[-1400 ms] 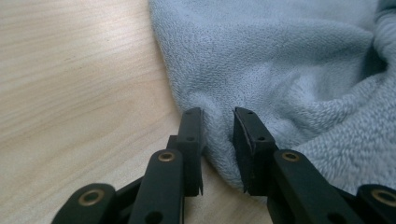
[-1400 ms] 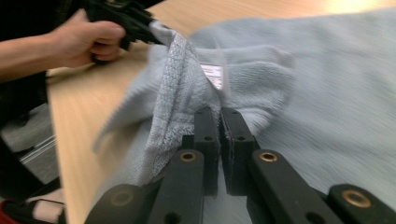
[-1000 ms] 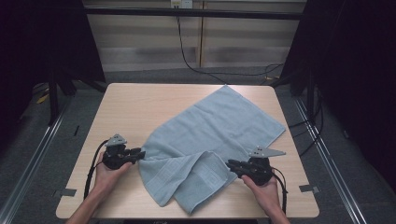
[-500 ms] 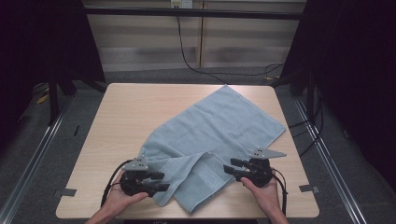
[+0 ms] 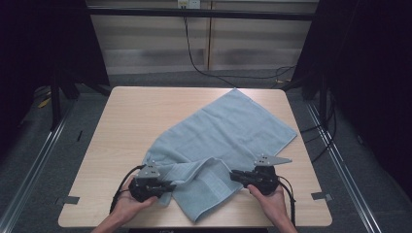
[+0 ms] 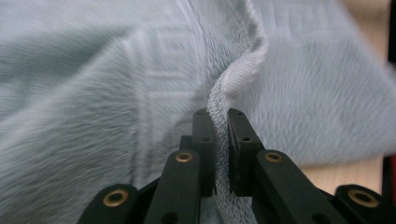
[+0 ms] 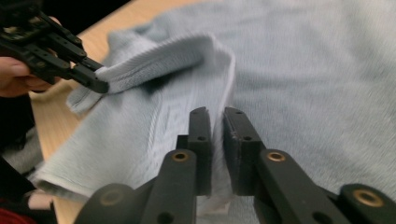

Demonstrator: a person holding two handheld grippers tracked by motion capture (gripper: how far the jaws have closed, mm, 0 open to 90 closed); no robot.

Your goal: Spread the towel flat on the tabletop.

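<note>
Left gripper (image 6: 218, 154): fingers (image 6: 203, 140) have just closed and now pinch the towel (image 5: 228, 131) by its woven hem, which rises between them. Right gripper (image 7: 215, 154): fingers (image 7: 238, 144) have likewise just closed onto a towel edge, a thin fold caught between them. Since a second ago the left gripper has shifted along the towel's near edge to a new hold. The towel lies rumpled across the counter (image 5: 131, 116), near part folded over. Both holds appear set for spreading or folding.
</note>
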